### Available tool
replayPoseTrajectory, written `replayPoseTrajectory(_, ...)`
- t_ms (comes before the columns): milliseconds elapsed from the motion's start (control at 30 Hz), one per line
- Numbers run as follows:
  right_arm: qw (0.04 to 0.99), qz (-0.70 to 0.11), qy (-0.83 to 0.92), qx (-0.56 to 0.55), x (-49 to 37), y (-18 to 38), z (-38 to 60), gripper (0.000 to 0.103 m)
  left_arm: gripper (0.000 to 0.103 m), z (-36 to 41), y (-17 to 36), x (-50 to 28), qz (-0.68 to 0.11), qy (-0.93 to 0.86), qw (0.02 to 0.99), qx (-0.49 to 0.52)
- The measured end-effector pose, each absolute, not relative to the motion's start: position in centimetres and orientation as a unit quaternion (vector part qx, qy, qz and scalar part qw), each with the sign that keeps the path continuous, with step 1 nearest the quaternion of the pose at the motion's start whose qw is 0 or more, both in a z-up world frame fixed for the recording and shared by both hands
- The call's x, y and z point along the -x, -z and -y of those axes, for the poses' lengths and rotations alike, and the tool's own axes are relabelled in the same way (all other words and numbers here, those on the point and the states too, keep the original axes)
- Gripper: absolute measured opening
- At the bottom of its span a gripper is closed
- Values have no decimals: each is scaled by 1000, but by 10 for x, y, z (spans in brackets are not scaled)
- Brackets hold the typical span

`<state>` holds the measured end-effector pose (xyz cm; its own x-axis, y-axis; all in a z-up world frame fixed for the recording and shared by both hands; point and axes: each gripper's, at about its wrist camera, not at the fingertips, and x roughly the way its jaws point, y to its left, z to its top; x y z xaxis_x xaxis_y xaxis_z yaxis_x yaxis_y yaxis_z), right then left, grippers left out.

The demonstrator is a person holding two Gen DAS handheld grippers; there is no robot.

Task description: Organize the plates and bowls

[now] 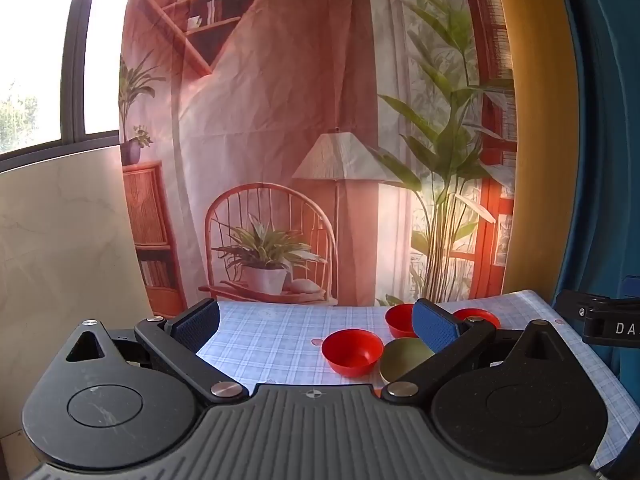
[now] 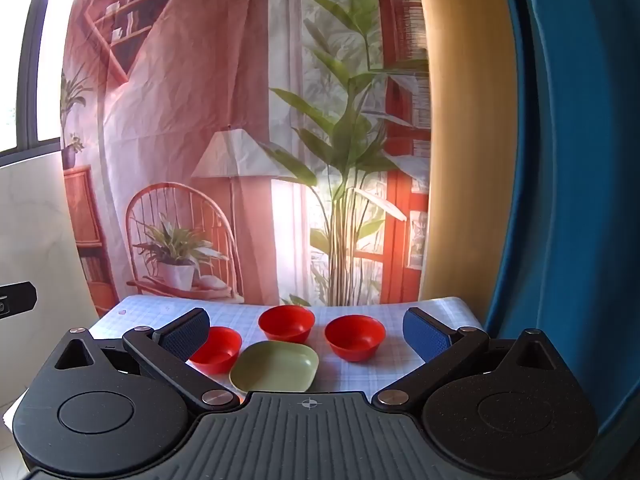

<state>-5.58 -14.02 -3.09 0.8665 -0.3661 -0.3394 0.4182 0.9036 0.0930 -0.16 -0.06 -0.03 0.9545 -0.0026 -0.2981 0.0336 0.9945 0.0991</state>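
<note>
Three red bowls and a green plate stand on a checked tablecloth. In the right wrist view the green plate (image 2: 275, 366) lies nearest, with a red bowl (image 2: 218, 349) at its left, one (image 2: 286, 322) behind it and one (image 2: 355, 337) at its right. My right gripper (image 2: 306, 332) is open above them, holding nothing. In the left wrist view a red bowl (image 1: 351, 351) sits ahead, the green plate (image 1: 404, 359) beside it, and two more red bowls (image 1: 400, 319) (image 1: 478, 316) partly behind the right finger. My left gripper (image 1: 316, 326) is open and empty.
The table (image 2: 400, 368) is small, with its far edge against a printed fabric backdrop (image 2: 248, 140). A blue curtain (image 2: 568, 160) hangs at the right, a pale wall (image 1: 60, 240) at the left. The other gripper's body (image 1: 608, 322) shows at the right edge of the left wrist view.
</note>
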Motion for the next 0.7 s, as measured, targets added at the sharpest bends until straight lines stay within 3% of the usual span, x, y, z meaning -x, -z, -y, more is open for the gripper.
replayPoseTrajectory(700,962,-158,203,-87,56,31,141,103,103,-3,-6,20,-166,9,985,-50)
